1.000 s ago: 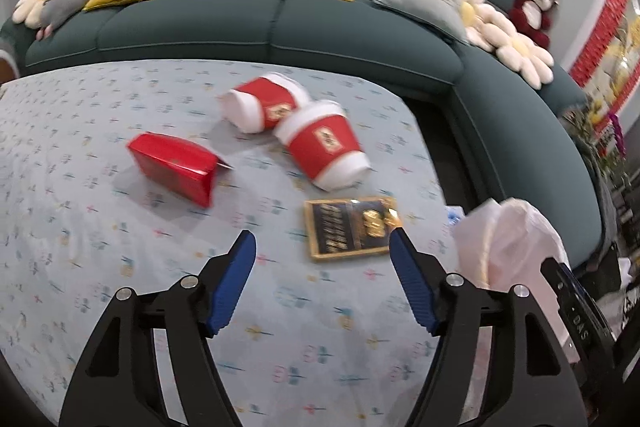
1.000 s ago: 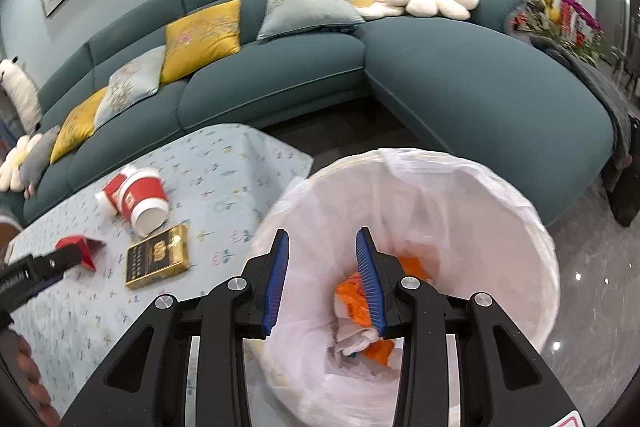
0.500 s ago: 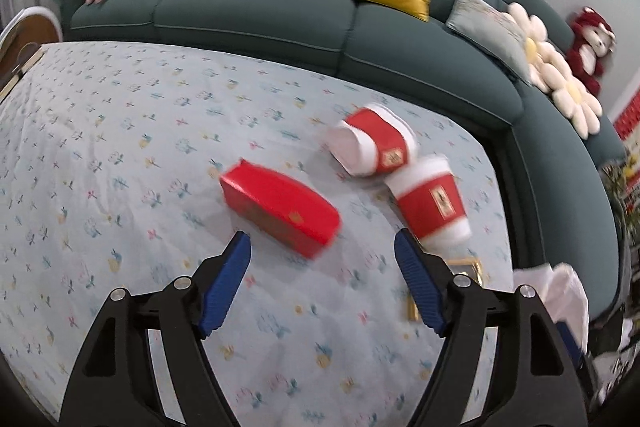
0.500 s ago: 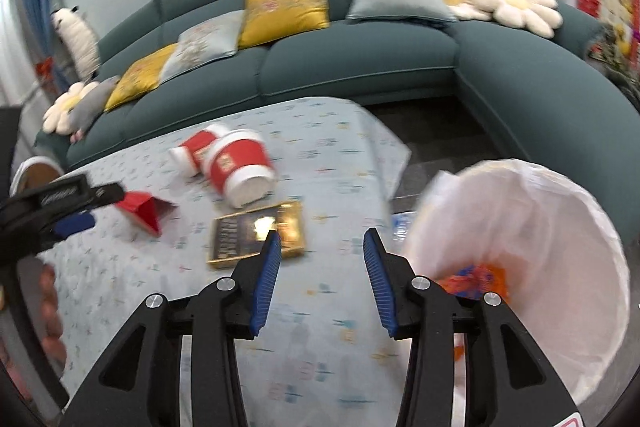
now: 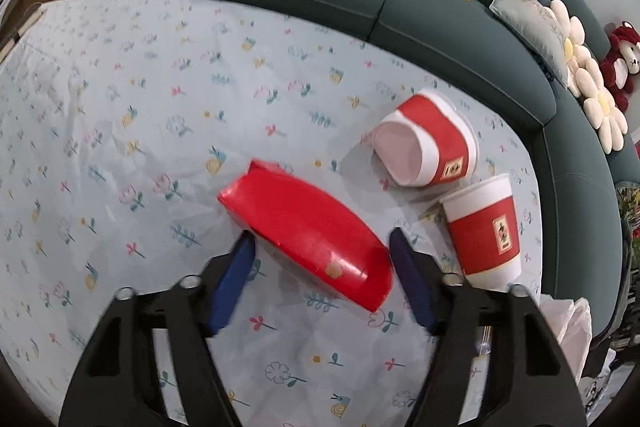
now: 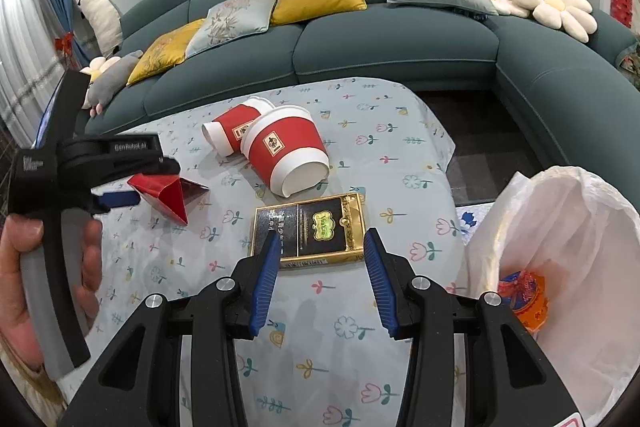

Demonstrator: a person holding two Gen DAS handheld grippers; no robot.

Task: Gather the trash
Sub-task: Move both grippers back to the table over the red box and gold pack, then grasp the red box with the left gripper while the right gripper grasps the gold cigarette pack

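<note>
- The left hand-held gripper (image 5: 320, 247) is reaching over the red carton (image 5: 308, 233) on the bench (image 5: 120, 115); its jaws have just been closing in, standing spread on either side of the carton, pads apart from it.
- The right hand-held gripper (image 6: 320, 247) is hovering spread and empty near the black-and-gold box (image 6: 308, 227).
- The white-lined bin (image 6: 560, 247) is standing just beside the bench.
- Two red paper cups (image 5: 452, 195) are lying farther back, touching each other, before the sofa (image 6: 380, 39).
</note>
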